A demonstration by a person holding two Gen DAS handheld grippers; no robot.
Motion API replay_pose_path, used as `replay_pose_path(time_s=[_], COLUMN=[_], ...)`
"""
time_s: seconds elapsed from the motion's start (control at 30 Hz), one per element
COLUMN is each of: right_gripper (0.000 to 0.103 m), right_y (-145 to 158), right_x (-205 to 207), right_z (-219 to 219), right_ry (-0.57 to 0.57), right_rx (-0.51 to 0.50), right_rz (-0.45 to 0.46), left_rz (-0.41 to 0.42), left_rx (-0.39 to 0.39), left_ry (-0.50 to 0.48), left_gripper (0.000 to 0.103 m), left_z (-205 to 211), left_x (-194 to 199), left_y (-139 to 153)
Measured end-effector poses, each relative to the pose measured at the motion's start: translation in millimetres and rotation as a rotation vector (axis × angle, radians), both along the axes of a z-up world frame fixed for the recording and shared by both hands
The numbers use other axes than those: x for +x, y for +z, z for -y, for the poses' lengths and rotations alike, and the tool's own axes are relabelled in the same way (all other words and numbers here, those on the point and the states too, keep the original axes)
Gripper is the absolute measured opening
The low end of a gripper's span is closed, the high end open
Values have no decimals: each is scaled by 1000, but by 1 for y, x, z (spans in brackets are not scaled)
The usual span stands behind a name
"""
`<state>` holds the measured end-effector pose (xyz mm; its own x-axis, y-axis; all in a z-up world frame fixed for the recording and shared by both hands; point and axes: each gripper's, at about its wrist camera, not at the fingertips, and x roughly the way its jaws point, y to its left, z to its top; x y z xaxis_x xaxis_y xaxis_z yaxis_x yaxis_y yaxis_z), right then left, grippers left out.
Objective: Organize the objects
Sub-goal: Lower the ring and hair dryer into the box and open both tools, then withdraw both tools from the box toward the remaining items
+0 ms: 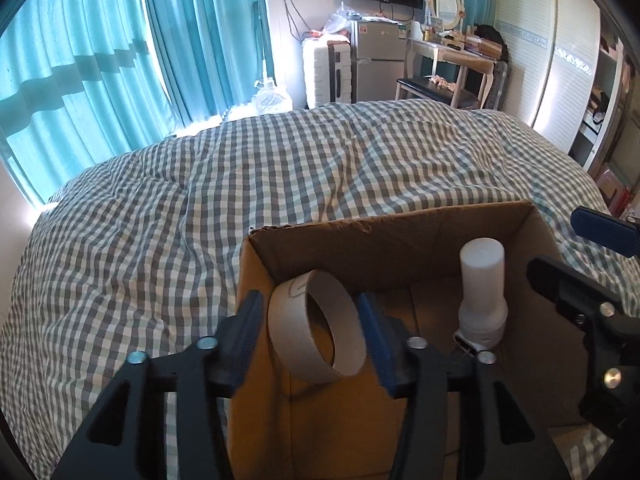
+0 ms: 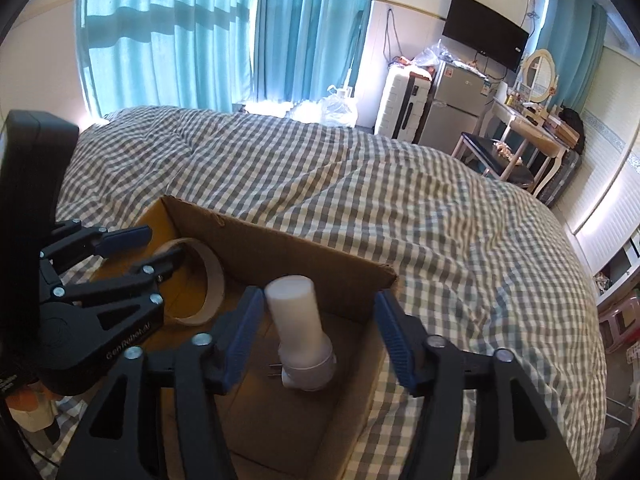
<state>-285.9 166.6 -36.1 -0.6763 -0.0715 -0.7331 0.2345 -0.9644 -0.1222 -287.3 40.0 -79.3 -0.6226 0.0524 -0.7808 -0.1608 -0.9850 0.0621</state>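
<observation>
An open cardboard box (image 1: 380, 236) sits on the checked bedspread; it also shows in the right wrist view (image 2: 280, 248). My left gripper (image 1: 312, 320) is shut on a cardboard tape ring (image 1: 316, 328), held over the box's left side; the ring shows in the right wrist view (image 2: 212, 280). A white plug-in night light (image 1: 482, 288) stands inside the box at the right. My right gripper (image 2: 320, 328) is open over the box, its fingers apart on either side of the night light (image 2: 300, 336), not touching it.
The checked bedspread (image 1: 240, 184) spreads all around the box. Teal curtains (image 1: 100, 60), a white suitcase (image 1: 324, 72), a small fridge (image 1: 378, 64) and a dressing table (image 1: 460, 52) stand beyond the bed.
</observation>
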Motion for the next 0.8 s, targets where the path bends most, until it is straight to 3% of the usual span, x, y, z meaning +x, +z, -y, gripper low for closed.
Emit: replay_pose_path(time_s=[0.13,0.3,0.7,0.8], right_gripper=[64,79,94,98], right_y=[22,60,168,183], right_x=[20,54,162,185], right_z=[-6,-12,-21,-18], right_ry=[-15,-35,-67,-85], right_rx=[8,6,-64,-61], right_rz=[-31,-103,-289,-321], left_rz=[-40,-119,-331,-366], left_rx=[-4,16,24,68], left_ry=[14,13,45,44], left_gripper=[86,91,97,100], left_z=[3,8,23,34], left_x=[17,46,144,170], left_y=[22,63,171,191])
